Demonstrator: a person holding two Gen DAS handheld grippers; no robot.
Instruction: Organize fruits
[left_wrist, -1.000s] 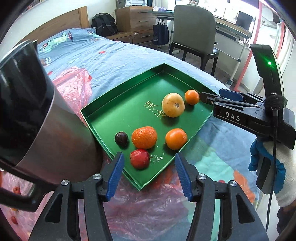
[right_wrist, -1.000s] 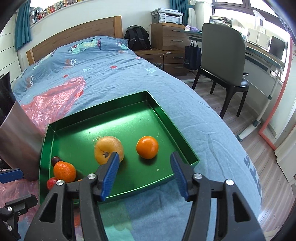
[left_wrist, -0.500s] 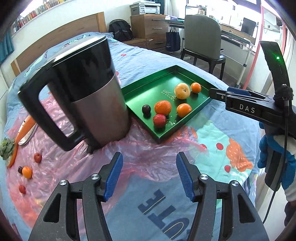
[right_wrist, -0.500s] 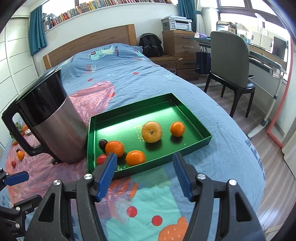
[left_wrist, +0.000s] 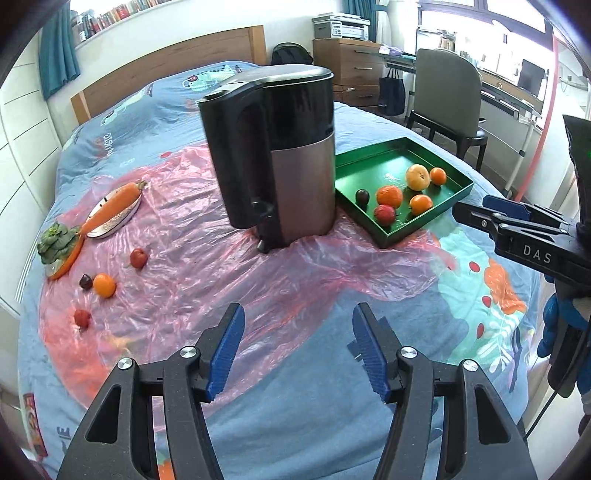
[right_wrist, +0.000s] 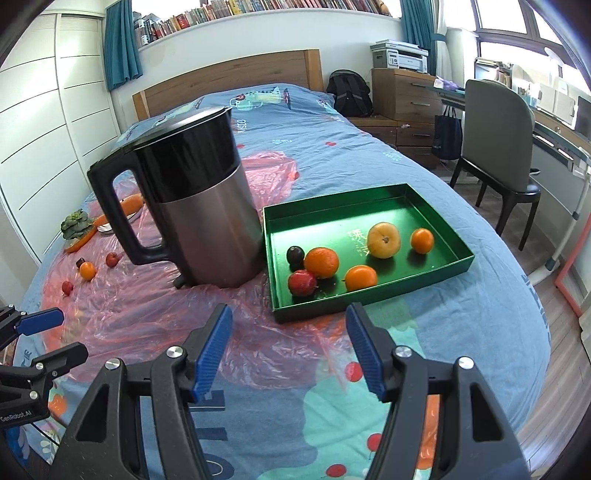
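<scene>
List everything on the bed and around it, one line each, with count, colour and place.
tray: 1, green, on the bed right of the kettle
fruits in tray: 6; three orange, one yellow, one red, one dark
kettle: 1, black and steel, upright on the pink sheet
plastic sheet: 1, pink, spread over the blue bedcover
loose fruits: 4; one orange, two red, one dark, on the sheet at left
carrot: 1, orange, on a small plate
leafy green: 1, far left
chair: 1, grey, beside the bed
left claw: open, empty
right claw: open, empty
</scene>
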